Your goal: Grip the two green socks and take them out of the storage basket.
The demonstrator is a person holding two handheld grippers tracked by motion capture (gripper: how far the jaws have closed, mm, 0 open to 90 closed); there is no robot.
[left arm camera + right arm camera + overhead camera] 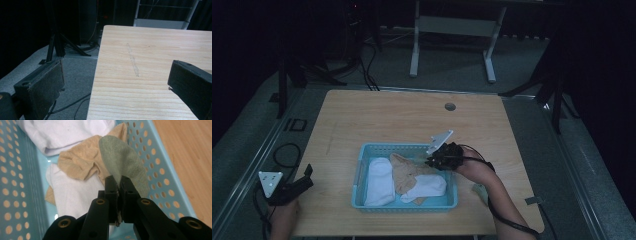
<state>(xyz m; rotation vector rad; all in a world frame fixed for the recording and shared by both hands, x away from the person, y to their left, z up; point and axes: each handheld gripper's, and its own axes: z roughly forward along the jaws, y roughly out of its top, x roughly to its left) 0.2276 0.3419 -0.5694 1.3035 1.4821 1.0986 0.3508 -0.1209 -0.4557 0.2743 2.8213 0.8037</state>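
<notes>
- The right gripper [119, 185] is closed tight on a grey-green knitted sock [122, 165], which is held over the right end of a light blue perforated plastic basket [362, 165].
- White socks [379, 180] and a crumpled beige sock [404, 172] are seen lying inside the basket.
- The left gripper [113, 82] is held wide open and empty at the left edge of the pale wood-grain bench [155, 50].

One blue basket [358, 176] holds four socks: two white [379, 181], one tan [404, 172], one grey-green [123, 162].
</notes>
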